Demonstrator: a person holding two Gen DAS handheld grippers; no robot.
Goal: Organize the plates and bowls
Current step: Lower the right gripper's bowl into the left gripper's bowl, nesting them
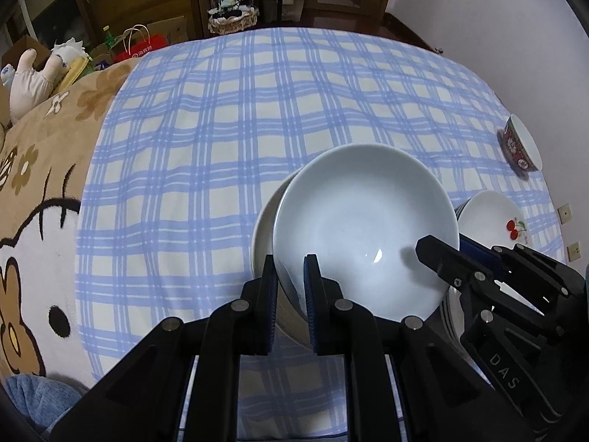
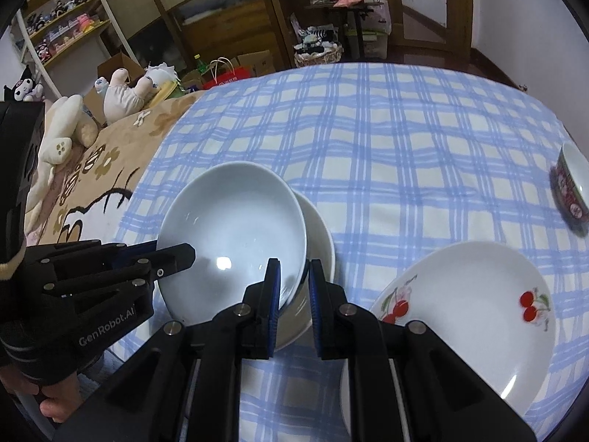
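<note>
A plain white bowl [image 1: 364,228] [image 2: 235,232] is tilted over a second white bowl [image 1: 263,235] [image 2: 318,235] on the blue checked tablecloth. My left gripper [image 1: 291,269] straddles the upper bowl's near-left rim, one finger inside and one outside. My right gripper [image 2: 294,272] straddles the same bowl's opposite rim; it also shows in the left wrist view [image 1: 441,254]. A cherry-patterned plate [image 2: 467,313] [image 1: 489,221] lies to the right on a stack. A small red patterned bowl [image 1: 519,147] [image 2: 572,188] stands further right.
The tablecloth [image 1: 257,110] covers a bed beside a brown cartoon blanket [image 1: 40,169]. Plush toys [image 2: 121,92], boxes and shelves [image 2: 62,22] stand beyond the left edge. A wall [image 1: 515,18] runs along the right.
</note>
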